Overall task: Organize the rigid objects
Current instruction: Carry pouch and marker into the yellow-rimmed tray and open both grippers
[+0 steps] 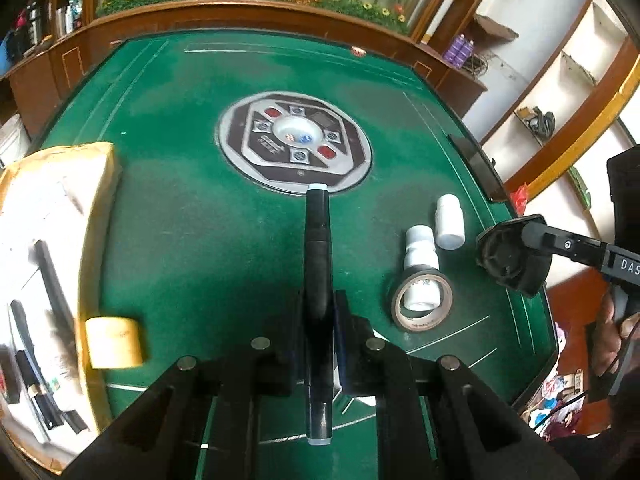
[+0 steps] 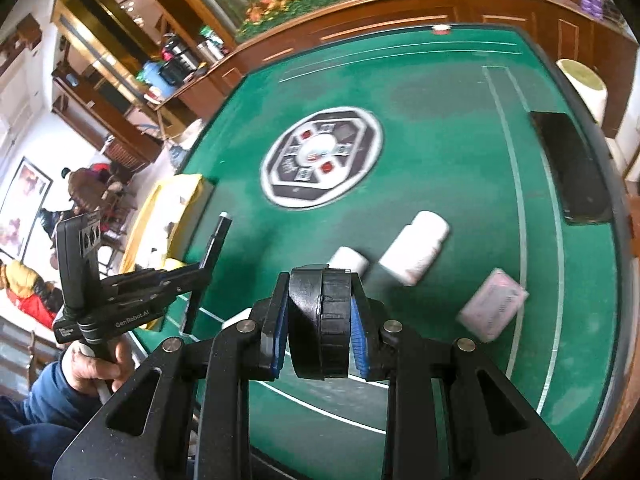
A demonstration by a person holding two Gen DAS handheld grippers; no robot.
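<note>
Black marker (image 1: 317, 280) and black round cap (image 2: 320, 324) pinched above the green counter (image 1: 224, 240).
Left gripper (image 1: 320, 344) jaws clamp the marker; right gripper (image 2: 320, 336) jaws squeeze the cap, lower centre.

Left gripper (image 1: 320, 320) points steeply down, jaws clamped tight on a dark pen (image 1: 317, 248). Right gripper (image 2: 320, 312) – also angled down – pinches a black disc (image 2: 320, 320) between blue pads.

We see matt green felt on the table (image 1: 200, 240), glossy varnished wood along its rim (image 2: 360, 4), smooth white plastic bottles (image 1: 450, 222), a glossy black pen (image 1: 317, 264) and a ribbed matt-black plastic disc (image 2: 324, 320).
</note>
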